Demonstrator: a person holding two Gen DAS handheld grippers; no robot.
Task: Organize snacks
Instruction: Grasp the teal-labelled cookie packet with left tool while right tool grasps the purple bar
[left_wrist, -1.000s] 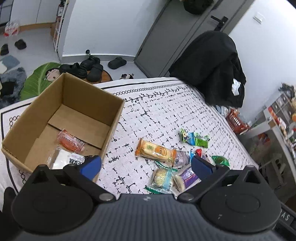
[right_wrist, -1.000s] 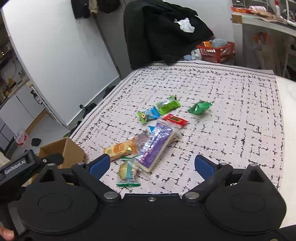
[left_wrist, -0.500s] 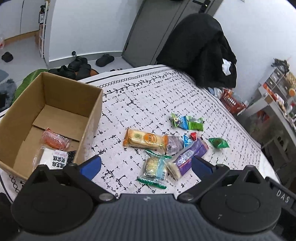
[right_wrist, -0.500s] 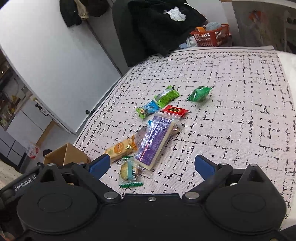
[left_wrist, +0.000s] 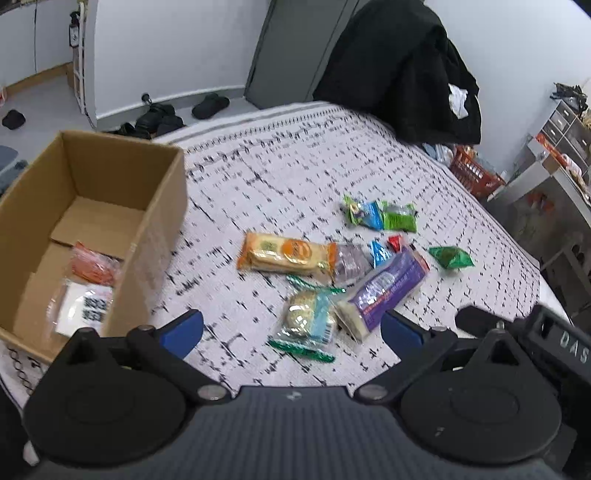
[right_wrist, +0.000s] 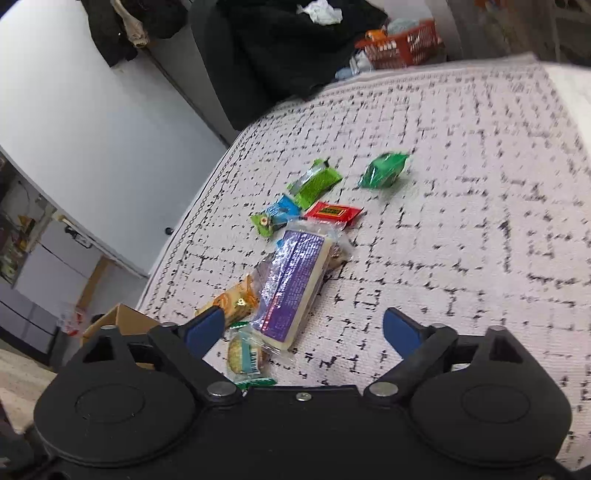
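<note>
Several snack packets lie on a patterned bed cover: a purple bar (left_wrist: 384, 291) (right_wrist: 291, 288), an orange biscuit pack (left_wrist: 286, 254) (right_wrist: 231, 299), a round cracker pack (left_wrist: 308, 321) (right_wrist: 245, 360), a red packet (right_wrist: 332, 213), blue and green packets (left_wrist: 380, 218) (right_wrist: 317, 181) and a dark green candy (left_wrist: 450, 257) (right_wrist: 382, 170). A cardboard box (left_wrist: 162, 206) at the left holds an orange packet (left_wrist: 94, 264) and a white packet (left_wrist: 85, 306). My left gripper (left_wrist: 291, 330) is open and empty, just short of the cracker pack. My right gripper (right_wrist: 303, 330) is open and empty over the purple bar's near end.
A black coat (left_wrist: 399, 70) hangs beyond the far edge of the bed. An orange basket (left_wrist: 474, 173) and shelves stand at the right. Shoes (left_wrist: 159, 118) lie on the floor behind the box. The bed's right edge (right_wrist: 565, 85) drops off.
Both grippers have moved forward toward the snack pile, which now looks larger and closer. The left view has swung right, away from the box. Both stay open and empty.
</note>
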